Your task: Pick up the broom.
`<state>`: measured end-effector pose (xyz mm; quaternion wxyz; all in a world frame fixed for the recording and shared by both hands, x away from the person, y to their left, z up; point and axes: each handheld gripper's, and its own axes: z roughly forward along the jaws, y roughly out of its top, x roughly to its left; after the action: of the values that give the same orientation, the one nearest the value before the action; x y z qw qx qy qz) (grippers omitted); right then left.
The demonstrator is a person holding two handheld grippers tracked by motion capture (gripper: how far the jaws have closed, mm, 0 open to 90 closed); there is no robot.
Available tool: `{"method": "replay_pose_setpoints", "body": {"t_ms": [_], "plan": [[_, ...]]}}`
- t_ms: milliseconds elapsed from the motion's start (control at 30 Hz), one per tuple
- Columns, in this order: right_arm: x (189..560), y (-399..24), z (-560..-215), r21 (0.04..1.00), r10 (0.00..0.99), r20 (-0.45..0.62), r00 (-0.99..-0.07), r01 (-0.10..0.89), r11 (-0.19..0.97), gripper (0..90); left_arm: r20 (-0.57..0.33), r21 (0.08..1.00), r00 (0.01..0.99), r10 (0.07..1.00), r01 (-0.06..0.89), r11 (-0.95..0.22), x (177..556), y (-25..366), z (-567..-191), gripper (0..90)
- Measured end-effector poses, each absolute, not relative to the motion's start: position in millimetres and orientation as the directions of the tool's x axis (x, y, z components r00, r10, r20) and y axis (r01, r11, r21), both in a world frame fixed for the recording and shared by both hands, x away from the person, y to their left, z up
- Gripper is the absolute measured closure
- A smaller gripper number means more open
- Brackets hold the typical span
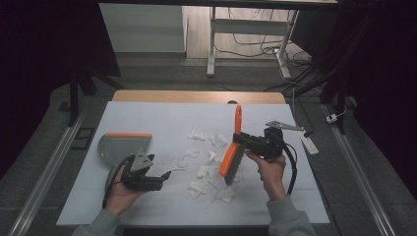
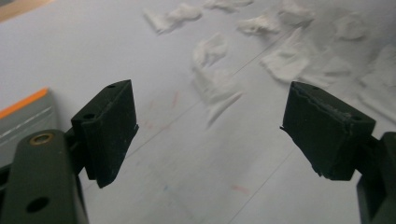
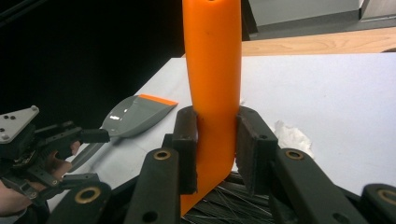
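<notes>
- Nearest the high camera are the person's two sleeves and hands at the near edge of the table (image 1: 147, 118), each hand wrapped around a black gripper.
- The right gripper (image 1: 244, 141) has its claw clamped on the orange handle of a brush (image 1: 233, 152); in the right gripper view the two pads press on either side of that handle (image 3: 212, 70), with dark bristles just below them.
- The brush hangs tilted over the middle of the table, handle pointing away from the person, bristles down at the right side of the torn paper scraps (image 1: 206, 164).
- The left gripper (image 1: 164, 176) has its claw wide apart with nothing between the pads; it points toward the scraps (image 2: 219, 84).
- A grey dustpan (image 1: 123, 145) with an orange lip lies flat on the table just beyond the left hand, apart from the scraps.
- White scraps are scattered loosely between the two grippers.
</notes>
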<state>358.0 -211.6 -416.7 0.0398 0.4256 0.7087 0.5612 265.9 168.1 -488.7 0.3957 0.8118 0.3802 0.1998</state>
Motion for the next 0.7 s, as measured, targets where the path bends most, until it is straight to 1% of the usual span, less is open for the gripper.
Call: {"method": "replay_pose_setpoints", "body": {"t_ms": [100, 233, 700], "plan": [[356, -209, -416, 0.833, 0.646, 0.419, -0.638, 0.553, 0.006, 70.9, 0.038, 0.795, 0.654, 0.755, 0.438, -0.420, 266, 156, -484, 18.8], [354, -206, -415, 0.839, 0.647, 0.418, -0.637, 0.545, -0.005, 71.0, 0.035, 0.805, 0.688, 0.724, 0.410, -0.428, 266, 138, -477, 18.9], [345, -198, -415, 0.850, 0.652, 0.423, -0.629, 0.525, -0.045, 70.9, 0.056, 0.818, 0.758, 0.649, 0.339, -0.465, 261, 95, -462, 19.1]]}}
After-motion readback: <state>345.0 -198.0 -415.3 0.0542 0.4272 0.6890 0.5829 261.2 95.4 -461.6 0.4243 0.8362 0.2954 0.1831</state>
